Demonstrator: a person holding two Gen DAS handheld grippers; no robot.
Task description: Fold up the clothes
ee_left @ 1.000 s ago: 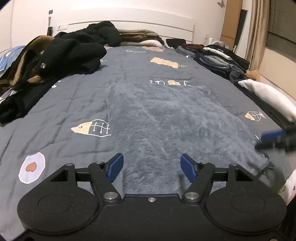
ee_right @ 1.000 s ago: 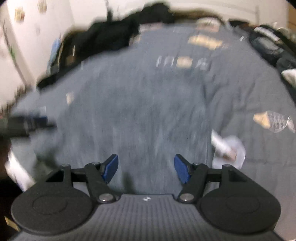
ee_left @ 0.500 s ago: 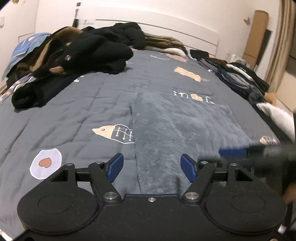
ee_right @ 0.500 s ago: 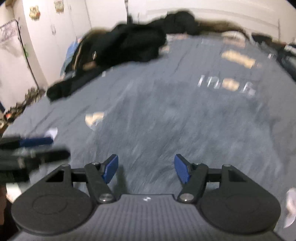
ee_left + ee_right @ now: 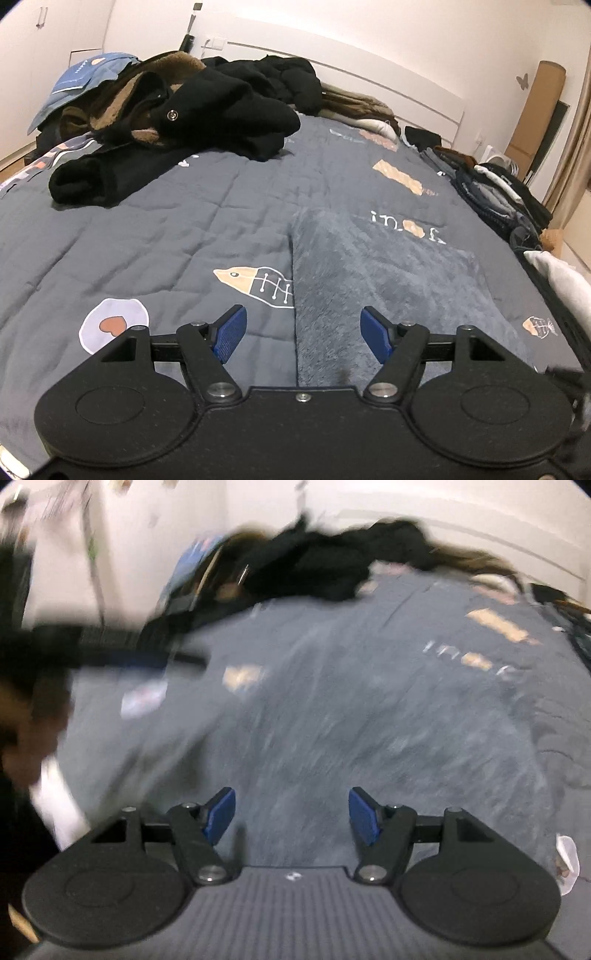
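Grey fleece garment [image 5: 388, 280] lies flat, squared-off, on the bed [image 5: 147, 229], right of centre, likely mid-fold. Left claw [image 5: 300, 334] wide, empty, over its left edge. Right claw [image 5: 291, 815] wide, empty, above the fleece; view blurred. Unfolded dark pile [image 5: 207, 110] waits at the head end.

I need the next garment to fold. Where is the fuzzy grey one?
In the left wrist view, the fuzzy grey garment lies flat on the quilt, centre-right, beside the fish print.

Grey fleece garment [image 5: 388, 280] on dark grey fish-printed quilt [image 5: 147, 236], black-and-brown clothes pile [image 5: 177, 110] beyond.
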